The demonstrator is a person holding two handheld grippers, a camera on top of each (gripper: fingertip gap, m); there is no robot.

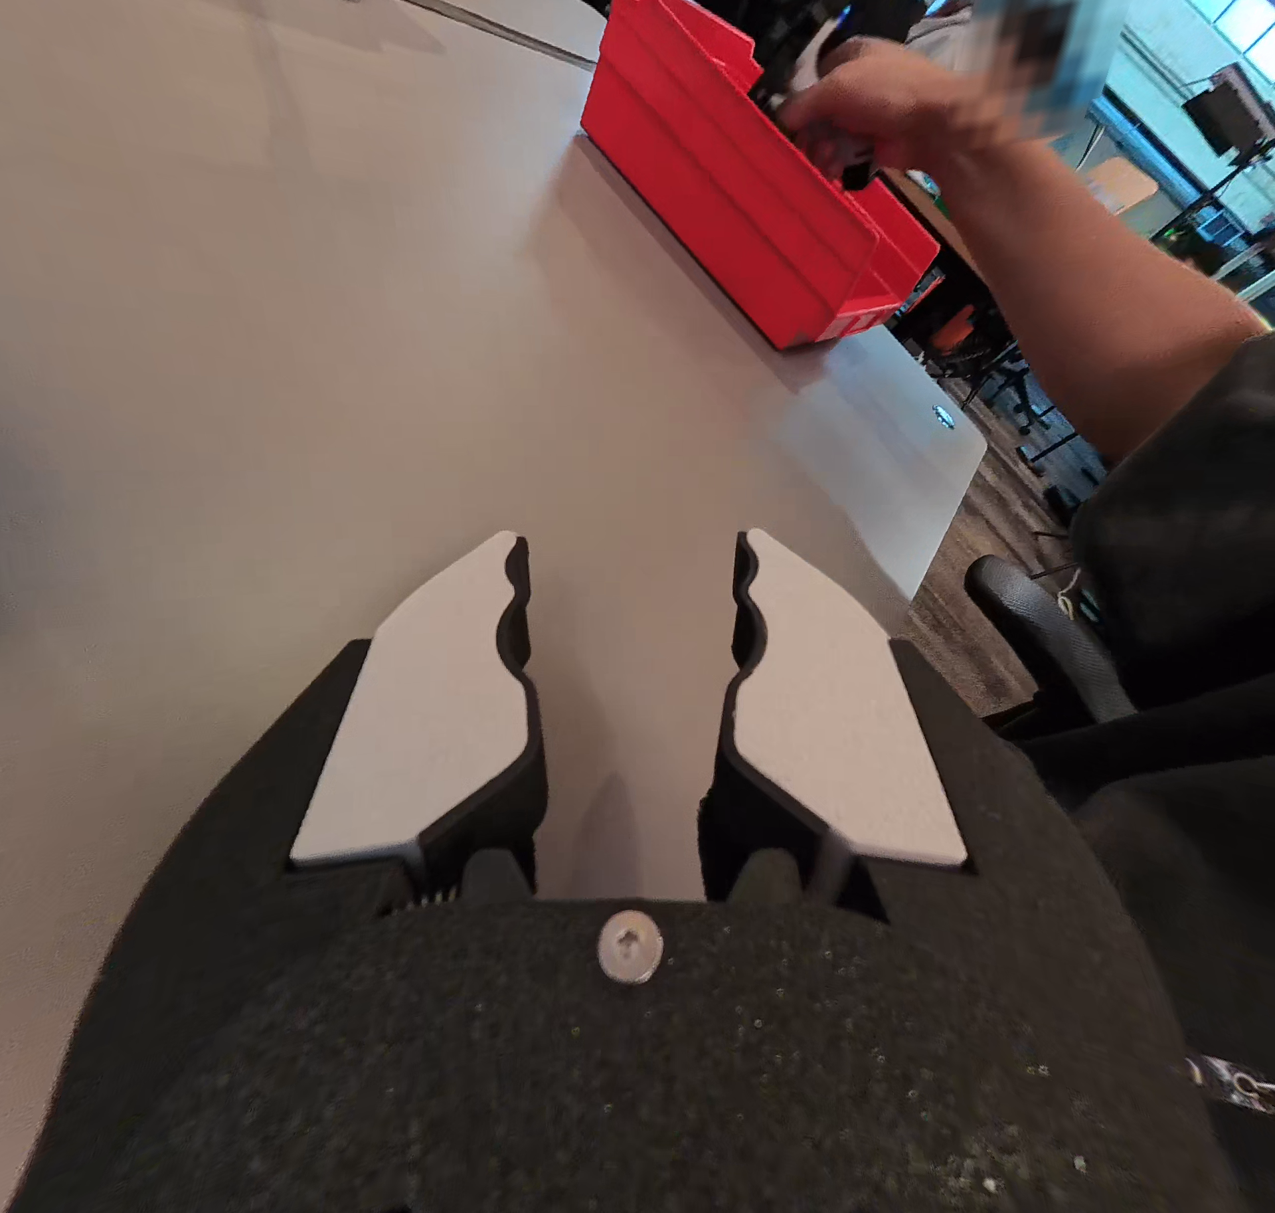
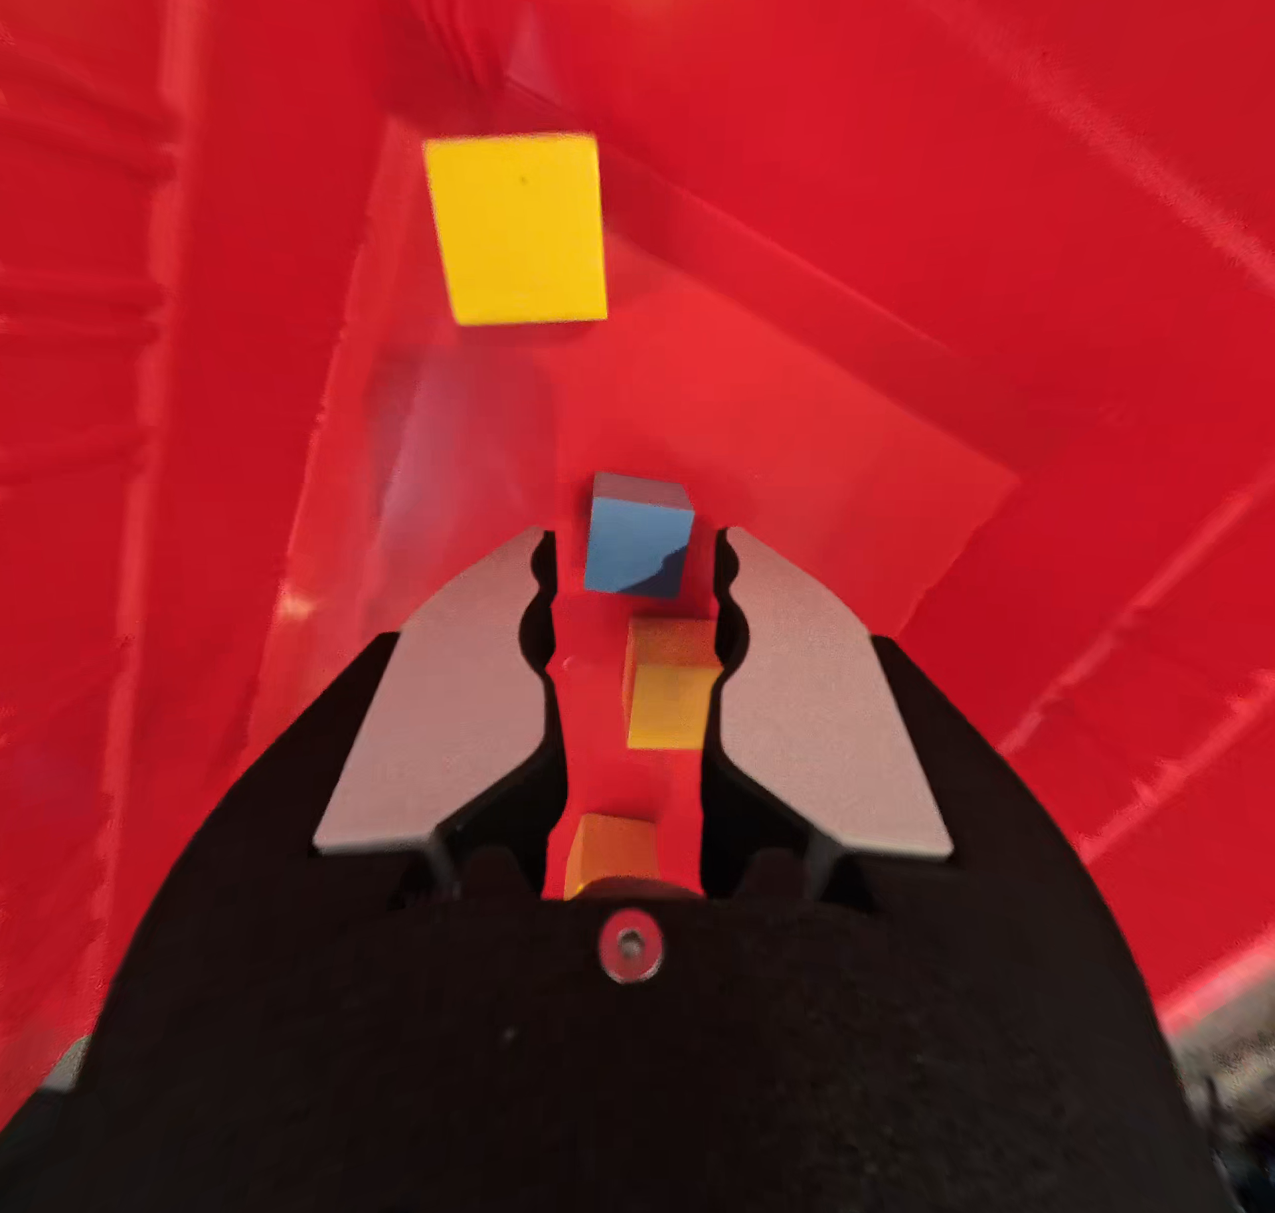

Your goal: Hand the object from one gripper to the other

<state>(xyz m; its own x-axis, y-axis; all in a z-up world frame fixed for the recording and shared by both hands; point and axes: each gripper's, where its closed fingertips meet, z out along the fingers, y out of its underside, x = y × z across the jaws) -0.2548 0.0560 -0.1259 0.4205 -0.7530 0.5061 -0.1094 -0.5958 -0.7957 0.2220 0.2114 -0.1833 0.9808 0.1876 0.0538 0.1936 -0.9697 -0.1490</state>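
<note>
We reckon the object is 1 of the small painted blocks in the red plastic bin [image 2: 966, 282], prob. the small blue cube [image 2: 638, 538] sitting centre of the right wrist view, on the bin floor just past the tips of the right gripper [image 2: 635, 545]. Its fingers [image 2: 448, 683] are apart, nothing between the pads yet; the blue cube sits roughly in line with the gap. A small yellow-orange block [image 2: 669, 690] lies lower centre, close by the right-hand finger, and another orange block [image 2: 607, 848] shows at the bottom of the gap, partly hidden by the gripper body. A larger yellow block [image 2: 517, 227] lies upper centre, well apart from the rest.

Handling, as we judge it: looks like painted wood, so light, stiff, not fragile; smooth faces may slip a bit. Best hold is across 2 opposite flat faces, near mid-height, leaving part of the block sticking out for the other gripper to take.

Views differ: the right wrist view shows only the bin interior and blocks. The left wrist view shows the outside: the bin upper right on the grey worktop [image 1: 276, 352], a person's hand [image 1: 883, 103] reaching into it, and the left gripper [image 1: 631, 545] low in frame, fingers apart and empty, well apart from the bin. No blocks visible there.
</note>
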